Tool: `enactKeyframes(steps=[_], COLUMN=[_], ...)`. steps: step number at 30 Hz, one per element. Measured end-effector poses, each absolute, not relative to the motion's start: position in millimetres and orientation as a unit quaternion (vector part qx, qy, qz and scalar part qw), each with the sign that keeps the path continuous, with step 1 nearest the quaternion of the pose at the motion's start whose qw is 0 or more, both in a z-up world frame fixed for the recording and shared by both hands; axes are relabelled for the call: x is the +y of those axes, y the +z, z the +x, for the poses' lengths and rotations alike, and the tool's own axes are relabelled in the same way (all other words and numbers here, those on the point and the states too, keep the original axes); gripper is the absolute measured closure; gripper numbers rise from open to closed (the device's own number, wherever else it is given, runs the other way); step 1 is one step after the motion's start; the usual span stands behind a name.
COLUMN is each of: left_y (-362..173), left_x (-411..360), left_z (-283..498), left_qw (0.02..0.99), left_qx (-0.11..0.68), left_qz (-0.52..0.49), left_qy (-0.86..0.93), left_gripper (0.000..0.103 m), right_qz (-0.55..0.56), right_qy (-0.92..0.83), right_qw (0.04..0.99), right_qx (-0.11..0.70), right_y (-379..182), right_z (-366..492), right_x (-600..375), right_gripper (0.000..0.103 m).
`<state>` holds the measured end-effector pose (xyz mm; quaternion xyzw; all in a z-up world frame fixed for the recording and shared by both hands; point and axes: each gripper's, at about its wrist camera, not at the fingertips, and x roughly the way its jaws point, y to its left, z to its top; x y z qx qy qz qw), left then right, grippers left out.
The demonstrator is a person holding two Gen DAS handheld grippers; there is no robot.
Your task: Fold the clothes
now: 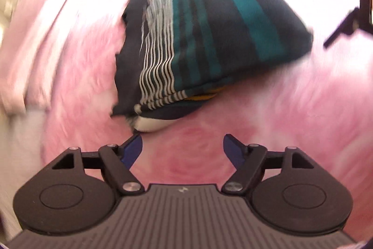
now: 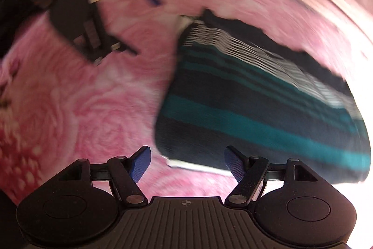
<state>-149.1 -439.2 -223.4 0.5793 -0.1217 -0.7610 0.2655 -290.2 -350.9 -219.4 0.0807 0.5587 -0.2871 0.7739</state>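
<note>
My left gripper (image 1: 182,147) is matte black: two round hubs, a ribbed grey deck with a small pale mark, silver pivot screws on angled links, and blue textured pads (image 1: 134,148). My right gripper (image 2: 187,159) matches it, its deck mark a crosshair, its pads (image 2: 234,163) blue.

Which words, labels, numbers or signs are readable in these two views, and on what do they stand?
No readable words or numbers.
Left gripper: a small pale mark on its body, too small to read.
Right gripper: a small crosshair sign on its body, no text.
Folded striped garment: no label visible.
</note>
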Motion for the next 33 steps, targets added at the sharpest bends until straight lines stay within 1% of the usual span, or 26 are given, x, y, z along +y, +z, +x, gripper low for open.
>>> enactKeyframes(steps=[5, 8, 10, 16, 19, 21, 25, 30, 33], left_y=[-255.8, -268.8, -273.8, -287.1, -290.8, -291.2, -294.6, -290.8, -291.2], left_x=[-449.6, -464.1, -473.8, -484.8, -487.2, -490.9, -493.7, -492.8, -494.3], left_z=[-141.9, -142.1, -143.3, -142.7, -135.5, -130.9, -130.4, -132.6, -130.0], left_qw=[0.216, 0.194, 0.176, 0.118, 0.098, 0.092, 0.089, 0.102, 0.095], left_qx=[-0.273, -0.325, -0.346, -0.436, -0.459, -0.465, -0.467, -0.45, -0.452], left_qz=[0.571, 0.566, 0.563, 0.54, 0.527, 0.522, 0.515, 0.514, 0.51], left_qy=[-0.744, -0.732, -0.73, -0.711, -0.708, -0.709, -0.713, -0.723, -0.725], left_gripper=[0.024, 0.025, 0.026, 0.026, 0.026, 0.026, 0.025, 0.024, 0.024], right_qz=[-0.018, -0.049, -0.059, -0.076, -0.112, -0.124, -0.12, -0.173, -0.191], right_qy=[-0.29, -0.299, -0.297, -0.291, -0.259, -0.269, -0.302, -0.284, -0.273], right_qw=[0.76, 0.749, 0.747, 0.748, 0.75, 0.739, 0.718, 0.741, 0.751], right_qx=[0.582, 0.589, 0.592, 0.591, 0.598, 0.605, 0.615, 0.584, 0.57], right_y=[-254.0, -262.7, -266.3, -264.8, -262.2, -265.3, -274.7, -275.7, -275.1], right_z=[-271.8, -274.0, -278.6, -288.9, -292.5, -303.3, -322.3, -305.6, -291.9], right_x=[-337.5, -340.9, -344.8, -343.2, -320.0, -315.7, -332.3, -344.8, -349.5], right_gripper=[0.03, 0.03, 0.03, 0.03, 0.03, 0.03, 0.03, 0.03, 0.03])
